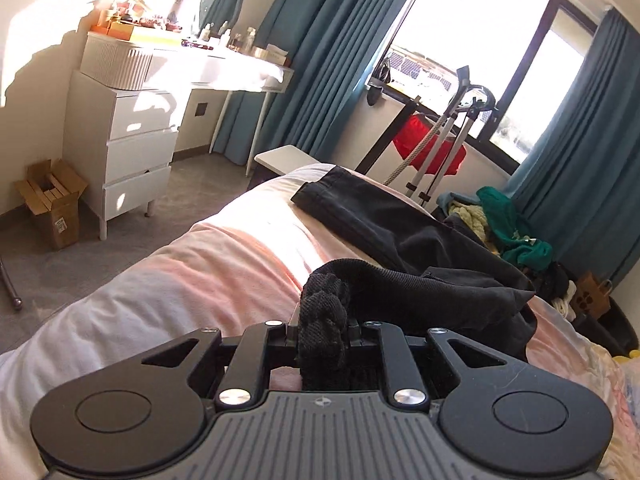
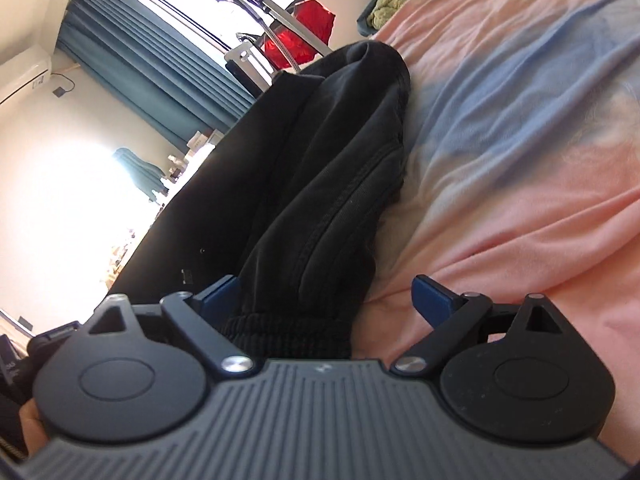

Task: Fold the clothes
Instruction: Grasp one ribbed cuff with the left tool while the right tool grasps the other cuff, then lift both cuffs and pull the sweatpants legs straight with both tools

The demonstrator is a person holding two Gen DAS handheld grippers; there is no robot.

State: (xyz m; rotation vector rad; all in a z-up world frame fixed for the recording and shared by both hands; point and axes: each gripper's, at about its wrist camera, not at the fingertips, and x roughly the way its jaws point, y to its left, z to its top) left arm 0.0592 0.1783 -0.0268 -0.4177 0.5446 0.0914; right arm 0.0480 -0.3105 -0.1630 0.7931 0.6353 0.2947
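Note:
A pair of black trousers (image 1: 404,236) lies stretched across the pink and white bed cover (image 1: 224,248). My left gripper (image 1: 323,326) is shut on the bunched ribbed waistband of the black trousers (image 1: 325,312). In the right wrist view the trousers (image 2: 316,176) run away from the camera over the bed cover (image 2: 520,140). My right gripper (image 2: 326,298) is open, its blue pads (image 2: 434,296) spread wide, with the ribbed band (image 2: 288,336) lying between the jaws.
A white drawer unit (image 1: 128,148) and a cluttered white desk (image 1: 224,68) stand at the left wall. A cardboard box (image 1: 52,204) sits on the grey floor. A clothes steamer stand (image 1: 444,136) with a red garment (image 1: 428,148) is by the window. A pile of clothes (image 1: 504,224) lies at the bed's right.

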